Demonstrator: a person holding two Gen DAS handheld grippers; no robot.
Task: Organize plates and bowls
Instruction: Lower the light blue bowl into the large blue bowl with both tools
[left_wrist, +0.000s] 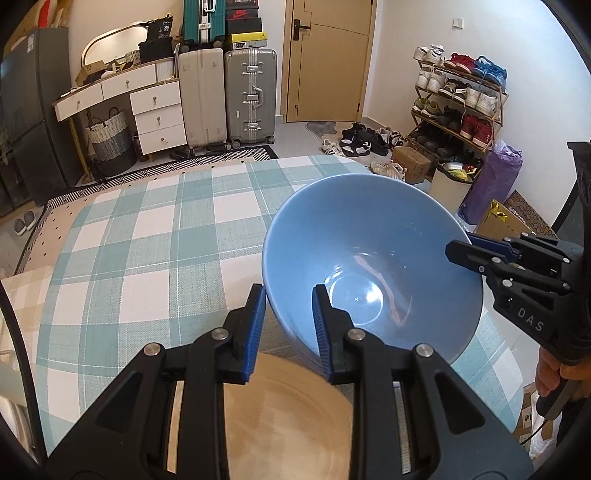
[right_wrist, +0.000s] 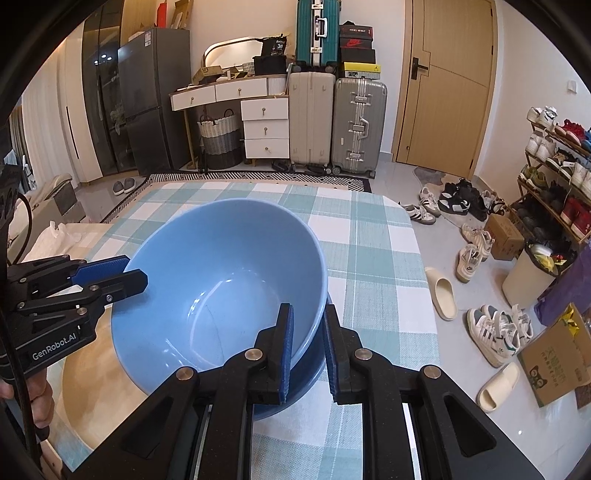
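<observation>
Left wrist view, sweeping left to right: checked tablecloth (left_wrist: 147, 236), then left gripper (left_wrist: 288, 328) pinched narrow on the near-left rim of the blue bowl (left_wrist: 369, 229), one pad outside the wall, one inside. Bowl tilted, carried above a tan plate (left_wrist: 288, 413) on the table. Further right, right gripper (left_wrist: 463, 249) clamped on the opposite rim.

Right wrist view, same order: left gripper (right_wrist: 125, 271) biting the far-left rim, bowl (right_wrist: 221, 266) in the middle, right gripper (right_wrist: 308, 345) closed narrow over the near-right rim, wall sandwiched between the pads.

Glazed, glossy ware: likely stiff, fairly heavy, slick and chip-prone. Rim the only sensible hold, opposite sides for balance. Probably being lowered toward the plate; gentle set-down advised.
</observation>
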